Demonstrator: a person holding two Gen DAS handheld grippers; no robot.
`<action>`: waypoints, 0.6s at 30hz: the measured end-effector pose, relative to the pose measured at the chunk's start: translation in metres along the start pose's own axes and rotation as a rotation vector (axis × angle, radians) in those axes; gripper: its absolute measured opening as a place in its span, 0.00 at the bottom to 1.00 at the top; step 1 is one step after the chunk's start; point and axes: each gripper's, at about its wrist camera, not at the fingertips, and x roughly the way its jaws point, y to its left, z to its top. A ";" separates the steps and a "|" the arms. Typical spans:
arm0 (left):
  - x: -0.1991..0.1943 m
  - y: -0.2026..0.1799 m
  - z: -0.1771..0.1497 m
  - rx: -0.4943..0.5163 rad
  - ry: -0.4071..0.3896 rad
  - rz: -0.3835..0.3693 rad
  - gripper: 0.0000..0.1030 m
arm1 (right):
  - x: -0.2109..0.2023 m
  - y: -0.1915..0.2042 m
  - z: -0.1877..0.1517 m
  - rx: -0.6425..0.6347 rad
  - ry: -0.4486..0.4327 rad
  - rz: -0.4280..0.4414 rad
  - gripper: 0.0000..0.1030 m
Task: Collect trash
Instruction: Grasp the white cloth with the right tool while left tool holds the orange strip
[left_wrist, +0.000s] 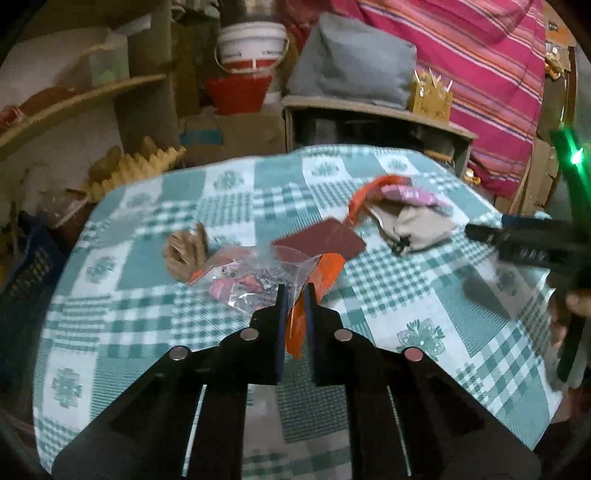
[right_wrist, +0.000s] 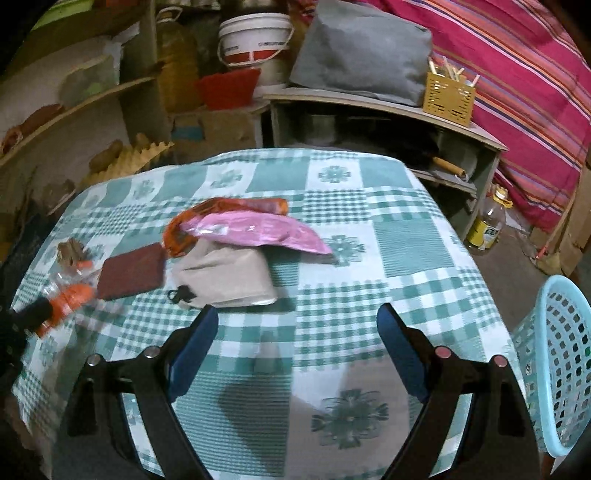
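I see an orange wrapper (left_wrist: 295, 325) pinched upright, just in front of the maroon card (left_wrist: 321, 240); clear plastic (left_wrist: 255, 280) left of it, beige pouch (left_wrist: 417, 225) right.

Two grippers are counted: left gripper (left_wrist: 295, 291) and right gripper (right_wrist: 297, 317). One checked tablecloth (right_wrist: 406, 236) is seen. Trash pieces on it are counted as seven: one orange wrapper (left_wrist: 325, 273) at near left, one clear plastic bag (left_wrist: 255, 273), one crumpled brown paper (left_wrist: 184, 254) at far left, one maroon card (right_wrist: 133, 273), one beige pouch (right_wrist: 229, 277), one pink packet (right_wrist: 258, 229), and one orange-red wrapper (right_wrist: 229, 206) behind it. One light-blue basket (right_wrist: 561, 354) is counted at near right. One white bucket (right_wrist: 255, 37) is counted far back.
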 end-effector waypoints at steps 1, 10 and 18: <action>-0.005 0.002 0.001 -0.003 -0.013 0.004 0.07 | 0.001 0.003 0.000 -0.007 0.002 0.002 0.84; -0.022 0.042 0.009 -0.100 -0.058 0.050 0.07 | 0.024 0.025 0.013 -0.028 0.016 0.020 0.83; -0.016 0.056 0.011 -0.130 -0.053 0.074 0.07 | 0.055 0.034 0.019 -0.035 0.065 0.015 0.77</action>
